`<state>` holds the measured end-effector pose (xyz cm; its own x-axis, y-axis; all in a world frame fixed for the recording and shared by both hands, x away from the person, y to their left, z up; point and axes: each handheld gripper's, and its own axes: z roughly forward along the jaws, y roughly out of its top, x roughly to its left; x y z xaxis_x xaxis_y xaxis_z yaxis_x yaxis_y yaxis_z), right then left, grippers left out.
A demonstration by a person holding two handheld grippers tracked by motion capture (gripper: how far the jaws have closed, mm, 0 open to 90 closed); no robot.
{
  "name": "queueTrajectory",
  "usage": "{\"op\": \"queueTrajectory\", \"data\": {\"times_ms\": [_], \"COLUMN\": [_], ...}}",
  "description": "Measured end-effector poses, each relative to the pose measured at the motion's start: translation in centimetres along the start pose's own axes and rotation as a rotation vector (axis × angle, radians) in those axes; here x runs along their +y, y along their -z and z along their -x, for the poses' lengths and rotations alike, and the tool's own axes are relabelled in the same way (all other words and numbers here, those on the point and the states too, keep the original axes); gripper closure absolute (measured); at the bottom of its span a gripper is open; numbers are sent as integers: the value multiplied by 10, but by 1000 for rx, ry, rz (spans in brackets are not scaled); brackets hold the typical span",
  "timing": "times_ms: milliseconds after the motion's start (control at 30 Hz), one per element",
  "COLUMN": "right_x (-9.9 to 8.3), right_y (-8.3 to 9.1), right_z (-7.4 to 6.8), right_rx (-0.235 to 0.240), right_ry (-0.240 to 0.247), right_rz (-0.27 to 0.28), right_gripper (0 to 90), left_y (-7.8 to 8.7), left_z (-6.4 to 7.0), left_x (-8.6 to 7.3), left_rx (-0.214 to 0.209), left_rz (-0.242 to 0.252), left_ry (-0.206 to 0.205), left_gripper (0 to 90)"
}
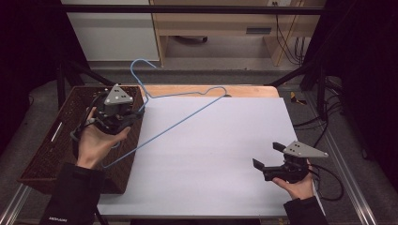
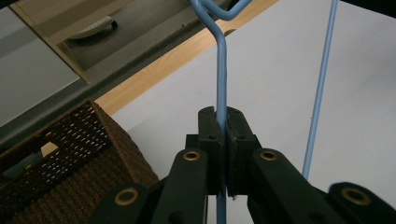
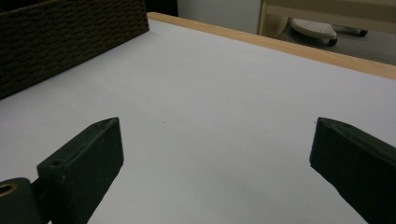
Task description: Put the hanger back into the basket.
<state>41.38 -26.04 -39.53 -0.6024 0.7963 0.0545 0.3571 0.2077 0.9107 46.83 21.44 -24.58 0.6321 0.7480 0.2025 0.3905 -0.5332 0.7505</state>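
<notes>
here the left hand-held gripper (image 2: 223, 122) clamps the blue wire hanger (image 2: 222, 70); right hand-held gripper (image 3: 215, 154) gapes wide, empty

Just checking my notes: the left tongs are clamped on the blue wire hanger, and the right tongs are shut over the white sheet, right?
Not quite. The right tongs are open, jaws wide apart, as the right gripper view shows. The left tongs are clamped on the blue wire hanger.

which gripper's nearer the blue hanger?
Left. The left gripper is clamped on the blue hanger wire beside the basket; the right gripper is open, well apart over the white sheet.
</notes>
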Motion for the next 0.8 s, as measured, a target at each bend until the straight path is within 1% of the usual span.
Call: {"op": "queueTrajectory", "data": {"times_ms": [100, 167, 267, 400, 533, 800], "right_x": [0, 0, 0, 0, -1, -1], "right_y": [0, 0, -1, -1, -1, -2], "right_z": [0, 0, 0, 0, 1, 0], "right_rx": [0, -1, -3, -3, -4, -4], "right_ry": [0, -4, -1, -2, -4, -2], "right_rz": [-1, -5, -8, -7, -8, -8], "right_gripper": [33, 33, 33, 33, 33, 33], "left_y": [2, 3, 4, 5, 8, 17], "left_z": [-7, -11, -18, -28, -40, -59], "left_x": [-1, -2, -4, -6, -8, -18], "left_rx": [9, 15, 9, 33, 69, 103], "left_rz": [-12, -14, -25, -40, -56, -52], "left_ry": [-4, 0, 11, 21, 27, 67], "left_gripper": [871, 871, 871, 871, 871, 871]}}
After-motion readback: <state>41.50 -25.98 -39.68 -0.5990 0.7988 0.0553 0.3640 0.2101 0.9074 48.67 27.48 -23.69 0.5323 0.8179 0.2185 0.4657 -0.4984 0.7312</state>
